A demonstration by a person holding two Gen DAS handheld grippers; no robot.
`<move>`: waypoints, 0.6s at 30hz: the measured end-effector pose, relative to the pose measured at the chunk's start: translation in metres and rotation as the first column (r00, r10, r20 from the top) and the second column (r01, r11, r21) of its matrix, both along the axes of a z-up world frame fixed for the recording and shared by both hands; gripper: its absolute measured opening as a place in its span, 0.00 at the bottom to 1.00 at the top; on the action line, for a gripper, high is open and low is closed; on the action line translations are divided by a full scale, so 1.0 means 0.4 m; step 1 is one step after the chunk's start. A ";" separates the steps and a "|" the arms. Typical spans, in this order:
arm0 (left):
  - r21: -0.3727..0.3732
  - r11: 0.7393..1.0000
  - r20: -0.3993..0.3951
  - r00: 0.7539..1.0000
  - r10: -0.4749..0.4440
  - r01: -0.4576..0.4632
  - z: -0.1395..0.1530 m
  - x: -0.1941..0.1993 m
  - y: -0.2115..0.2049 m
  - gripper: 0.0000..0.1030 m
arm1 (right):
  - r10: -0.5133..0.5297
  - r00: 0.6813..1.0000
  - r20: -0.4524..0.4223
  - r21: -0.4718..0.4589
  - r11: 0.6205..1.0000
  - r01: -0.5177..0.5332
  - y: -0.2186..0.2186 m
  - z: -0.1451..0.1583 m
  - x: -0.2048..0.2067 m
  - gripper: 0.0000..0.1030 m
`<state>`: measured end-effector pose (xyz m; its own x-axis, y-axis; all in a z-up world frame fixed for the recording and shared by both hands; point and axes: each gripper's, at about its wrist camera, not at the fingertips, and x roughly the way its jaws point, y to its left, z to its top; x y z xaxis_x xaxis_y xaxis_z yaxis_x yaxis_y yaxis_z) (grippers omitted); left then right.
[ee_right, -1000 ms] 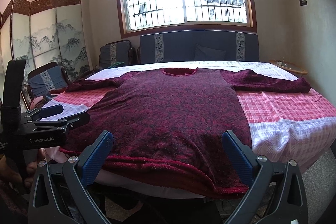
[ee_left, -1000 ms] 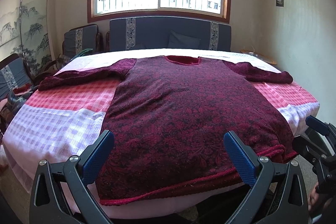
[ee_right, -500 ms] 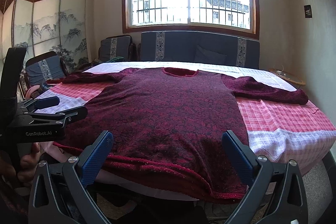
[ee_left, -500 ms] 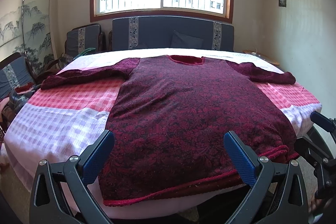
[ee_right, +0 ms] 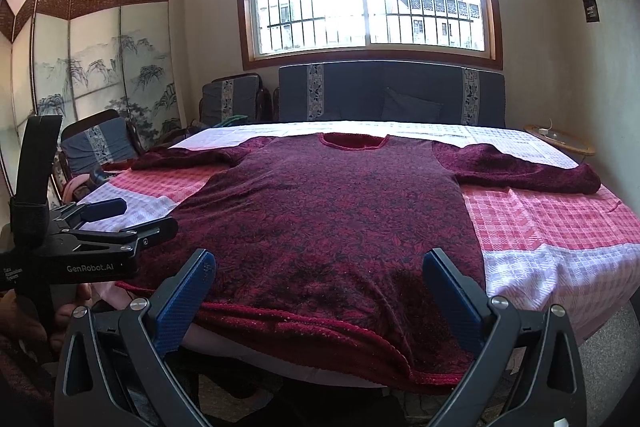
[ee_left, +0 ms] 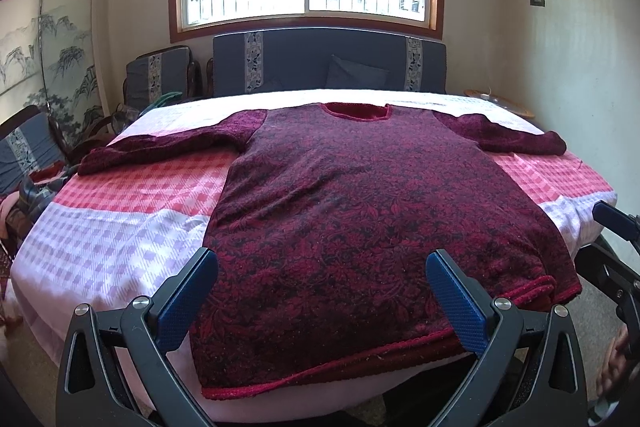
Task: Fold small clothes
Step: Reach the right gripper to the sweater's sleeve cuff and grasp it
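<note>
A dark red patterned sweater [ee_left: 360, 211] [ee_right: 332, 223] lies flat on the bed, neck toward the window, both sleeves spread out sideways. Its hem hangs slightly over the near bed edge. My left gripper [ee_left: 320, 287] hovers open just before the hem, nothing between its blue pads. My right gripper [ee_right: 318, 285] is open too, held before the hem nearer the sweater's right side. The left gripper [ee_right: 104, 223] also shows at the left of the right wrist view, and the right gripper's tip [ee_left: 612, 219] at the right edge of the left wrist view.
The bed has a pink and lilac checked cover [ee_left: 120, 227]. A dark blue headboard [ee_left: 328, 63] and cushioned chairs [ee_right: 232, 99] stand at the far side under a barred window. A painted folding screen [ee_right: 100, 67] stands left, a small round table [ee_right: 560, 141] at the far right.
Both grippers have risen and drawn back a little from the bed, staying open. The sweater has not moved.
</note>
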<state>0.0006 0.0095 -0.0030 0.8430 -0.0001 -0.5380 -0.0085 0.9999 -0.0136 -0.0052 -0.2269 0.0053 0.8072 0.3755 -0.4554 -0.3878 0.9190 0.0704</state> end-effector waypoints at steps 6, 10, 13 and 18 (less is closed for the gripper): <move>0.074 0.997 0.072 0.997 -0.040 0.034 0.057 0.055 -0.014 1.00 | 0.013 0.997 -0.070 0.078 0.997 -0.007 -0.025 0.026 0.095 0.98; 0.045 0.998 0.089 0.995 -0.045 0.041 0.112 0.127 0.002 1.00 | -0.010 0.996 -0.091 0.114 0.993 0.020 -0.054 0.062 0.165 0.98; 0.031 0.999 0.097 0.994 -0.046 0.043 0.143 0.183 0.018 1.00 | -0.038 0.993 -0.113 0.122 0.991 0.052 -0.090 0.085 0.229 0.98; 0.068 0.997 0.123 0.991 -0.049 0.041 0.159 0.280 0.020 1.00 | -0.106 0.980 -0.169 0.200 0.970 0.139 -0.216 0.093 0.347 0.98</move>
<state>0.1126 0.0175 0.0604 0.9032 -0.0077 -0.4292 0.0339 0.9980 0.0534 0.1337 -0.3133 0.0425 0.7783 0.3786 -0.5010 -0.2418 0.9170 0.3173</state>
